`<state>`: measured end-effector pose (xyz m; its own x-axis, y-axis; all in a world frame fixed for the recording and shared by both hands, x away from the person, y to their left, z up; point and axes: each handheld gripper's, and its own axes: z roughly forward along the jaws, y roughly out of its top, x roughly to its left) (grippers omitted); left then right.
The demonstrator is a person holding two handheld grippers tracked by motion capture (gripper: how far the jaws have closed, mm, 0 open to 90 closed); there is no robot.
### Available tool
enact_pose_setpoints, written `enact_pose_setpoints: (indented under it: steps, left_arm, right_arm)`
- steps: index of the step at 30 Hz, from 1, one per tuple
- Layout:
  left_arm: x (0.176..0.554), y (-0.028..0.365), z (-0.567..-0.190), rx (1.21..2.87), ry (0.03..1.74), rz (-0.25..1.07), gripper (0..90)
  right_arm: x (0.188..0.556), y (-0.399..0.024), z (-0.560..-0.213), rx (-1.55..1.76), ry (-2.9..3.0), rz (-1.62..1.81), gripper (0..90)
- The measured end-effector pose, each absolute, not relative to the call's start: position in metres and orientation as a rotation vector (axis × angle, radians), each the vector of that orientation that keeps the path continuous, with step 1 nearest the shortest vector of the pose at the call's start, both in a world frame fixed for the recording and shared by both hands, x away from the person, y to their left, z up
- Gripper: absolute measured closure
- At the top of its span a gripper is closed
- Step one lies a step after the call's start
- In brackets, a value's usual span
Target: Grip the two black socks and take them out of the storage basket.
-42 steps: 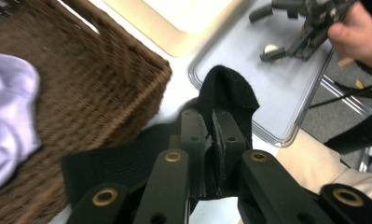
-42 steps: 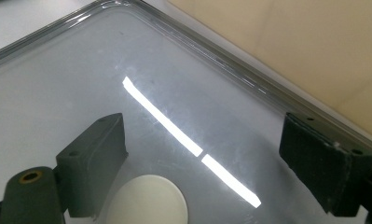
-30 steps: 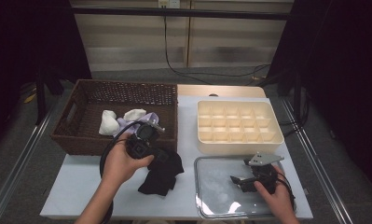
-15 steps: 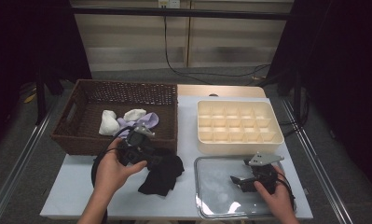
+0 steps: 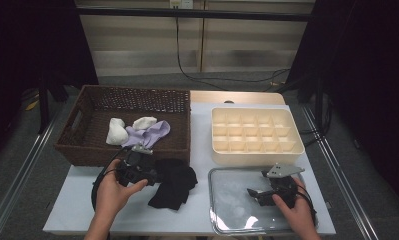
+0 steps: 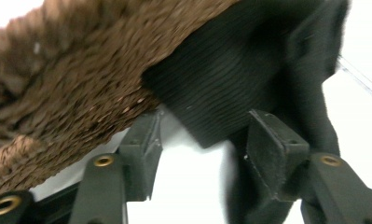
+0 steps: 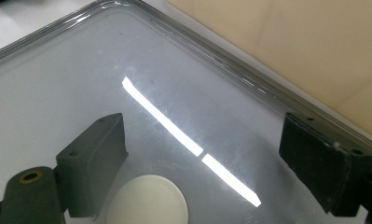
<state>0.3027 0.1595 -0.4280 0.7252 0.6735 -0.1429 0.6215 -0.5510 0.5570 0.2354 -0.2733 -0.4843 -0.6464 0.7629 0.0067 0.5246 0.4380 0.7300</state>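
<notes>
Black sock (image 5: 173,182) lies beside the basket (image 5: 82,152); left gripper (image 5: 152,176) opens toward it — right gripper (image 5: 253,194), jaws wide, hovers over the clear lid (image 5: 227,200).

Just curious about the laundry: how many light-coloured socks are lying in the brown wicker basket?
3: a white rolled sock at the left, a smaller white one behind, a lilac sock beside them in the brown wicker basket. Others may be hidden by its front wall.
</notes>
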Motion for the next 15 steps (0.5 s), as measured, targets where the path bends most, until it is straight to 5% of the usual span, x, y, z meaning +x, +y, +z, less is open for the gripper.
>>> enact_pose_setpoints:
  steps: [15]
  left_arm:
    - [0.301, 0.174, -0.447, 2.224, 0.999, 0.158, 37.8]
  right_arm:
    - [0.235, -0.273, -0.484, 1.102, 2.369, 1.037, 14.1]
